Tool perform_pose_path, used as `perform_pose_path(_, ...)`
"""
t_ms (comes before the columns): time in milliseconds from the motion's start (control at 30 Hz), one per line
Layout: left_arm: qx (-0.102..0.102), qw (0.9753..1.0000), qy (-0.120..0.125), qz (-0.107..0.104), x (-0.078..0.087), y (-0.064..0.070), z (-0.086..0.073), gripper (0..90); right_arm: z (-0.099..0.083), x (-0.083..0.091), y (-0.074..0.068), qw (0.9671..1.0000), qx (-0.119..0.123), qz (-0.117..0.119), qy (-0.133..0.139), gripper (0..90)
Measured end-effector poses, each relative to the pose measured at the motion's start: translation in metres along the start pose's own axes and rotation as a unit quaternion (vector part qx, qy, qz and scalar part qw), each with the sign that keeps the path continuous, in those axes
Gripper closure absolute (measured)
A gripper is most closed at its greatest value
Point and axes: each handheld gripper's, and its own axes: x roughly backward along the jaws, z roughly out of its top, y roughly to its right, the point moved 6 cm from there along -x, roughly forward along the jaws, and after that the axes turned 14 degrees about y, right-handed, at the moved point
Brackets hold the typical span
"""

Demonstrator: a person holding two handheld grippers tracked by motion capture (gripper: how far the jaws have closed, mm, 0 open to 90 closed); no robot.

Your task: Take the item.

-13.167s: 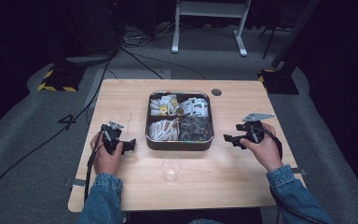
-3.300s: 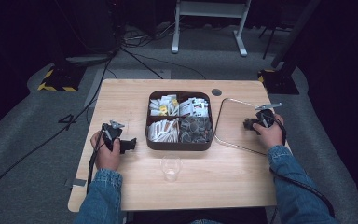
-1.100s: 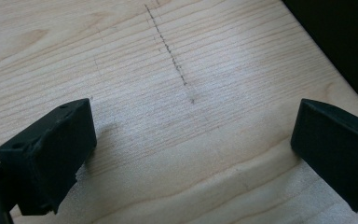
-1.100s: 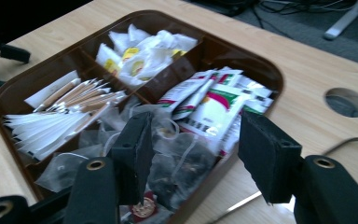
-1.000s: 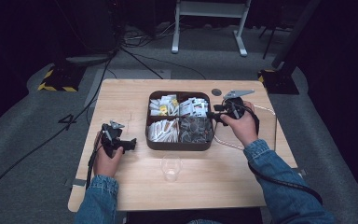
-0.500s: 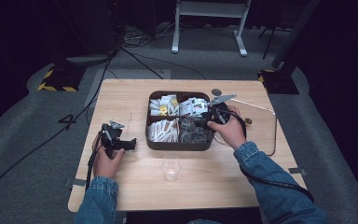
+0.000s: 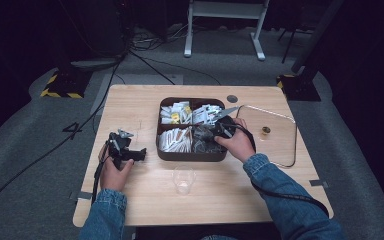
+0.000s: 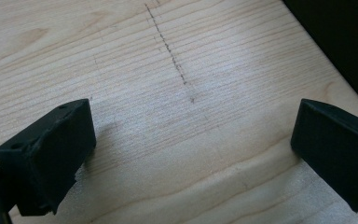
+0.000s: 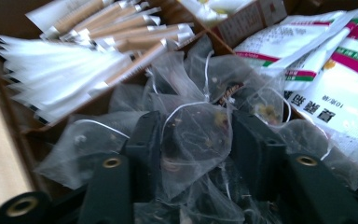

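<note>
As I look along the right hand-held gripper [image 9: 193,140], I see its two black jaws pressed against either side of a clear mesh tea bag [image 9: 191,135], so it is grasping that bag. The bag sits directly between the jaws, on top of a heap of like bags in the near right compartment of the brown box [image 7: 190,155]. Its white string runs up across the mesh. In the same view, paper-wrapped sticks [image 9: 121,32] fill the compartment to the left, and white sachets with pink bands [image 9: 335,70] lie to the right.

From the high view, my right hand-held gripper [image 7: 205,134] is down inside the box, over that near right compartment.

My left hand-held gripper [image 8: 193,154] is spread wide, holding nothing, just above the bare desk [image 8: 177,93]. In the high view it [image 7: 141,154] sits left of the box. A clear cup [image 7: 184,180] stands in front of the box; the glass lid [image 7: 272,135] lies flat to the right.
</note>
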Motion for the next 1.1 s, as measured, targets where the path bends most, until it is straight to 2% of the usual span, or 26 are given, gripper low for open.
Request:
perform_pose_path(67, 0.001, 1.0000, 0.001, 0.000, 0.000, 0.000, 0.000, 0.2, -0.001, -0.001, 0.001, 1.0000, -0.002, 0.002, -0.003, 61.3)
perform_pose_path(100, 0.000, 1.0000, 0.000, 0.000, 0.000, 0.000, 0.000, 0.2, -0.002, -0.001, 0.001, 0.9999, -0.004, 0.008, -0.008, 68.4)
perform_pose_path(267, 0.000, 1.0000, 0.001, 0.000, 0.000, 0.000, 0.000, 0.2, -0.001, 0.000, -0.002, 0.9999, -0.001, 0.008, -0.010, 73.6)
perform_pose_path(367, 0.000, 1.0000, 0.000, 0.000, 0.000, 0.000, 0.000, 0.2, 0.001, 0.003, -0.003, 1.0000, 0.006, 0.006, -0.004, 82.1)
perform_pose_path(567, 0.000, 1.0000, 0.000, 0.000, 0.000, 0.000, 0.000, 0.2, 0.005, 0.010, -0.005, 0.9998, -0.003, 0.014, 0.011, 82.7)
perform_pose_path(700, -0.001, 1.0000, 0.001, 0.000, 0.000, 0.000, 0.000, 0.2, 0.014, 0.020, -0.007, 0.9990, -0.011, 0.021, 0.037, 82.7)
perform_pose_path(767, -0.001, 1.0000, 0.001, 0.000, 0.000, 0.000, 0.000, 0.2, 0.016, 0.021, -0.007, 0.9989, -0.011, 0.024, 0.040, 82.7)
perform_pose_path(900, 0.001, 1.0000, 0.001, 0.000, 0.000, 0.000, 0.000, 0.2, 0.022, 0.029, -0.011, 0.9972, -0.019, 0.035, 0.063, 82.7)
perform_pose_path(933, 0.000, 1.0000, 0.000, 0.000, 0.000, 0.000, 0.000, 0.2, 0.025, 0.032, -0.013, 0.9961, -0.022, 0.043, 0.073, 82.7)
perform_pose_path(1100, 0.000, 1.0000, 0.000, 0.000, 0.000, 0.000, 0.000, 0.2, 0.029, 0.038, -0.017, 0.9945, -0.022, 0.052, 0.088, 82.7)
